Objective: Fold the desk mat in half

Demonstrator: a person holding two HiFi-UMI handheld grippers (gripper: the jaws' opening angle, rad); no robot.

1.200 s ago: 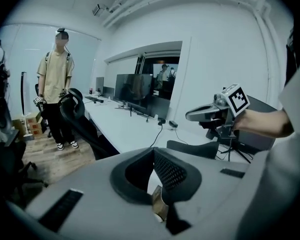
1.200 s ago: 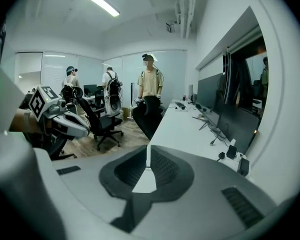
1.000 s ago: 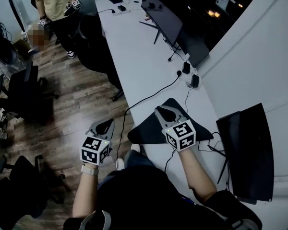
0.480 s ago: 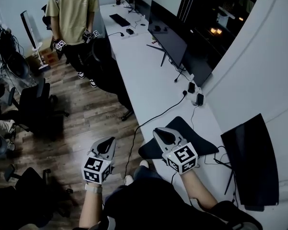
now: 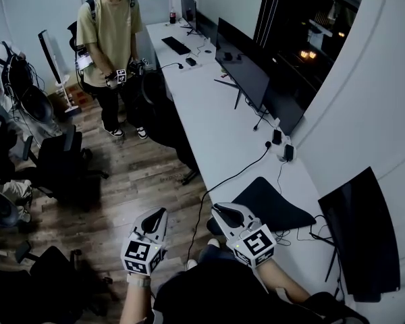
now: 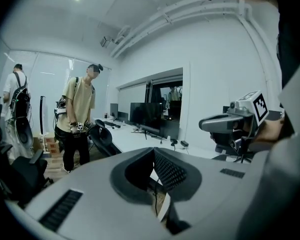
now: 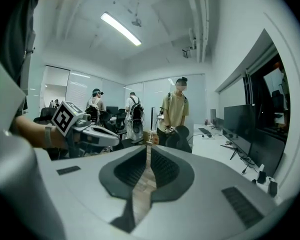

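Left tool (image 5: 158, 214) closed and empty, held left of the white counter (image 5: 212, 123), right tool (image 5: 221, 210) closed and empty at its near edge, dark desk mat (image 5: 275, 204) lying on the counter just right of it.

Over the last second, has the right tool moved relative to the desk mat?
Yes. The right tool has pulled back toward the person: earlier it was over the middle of the desk mat, now it is at its near corner.
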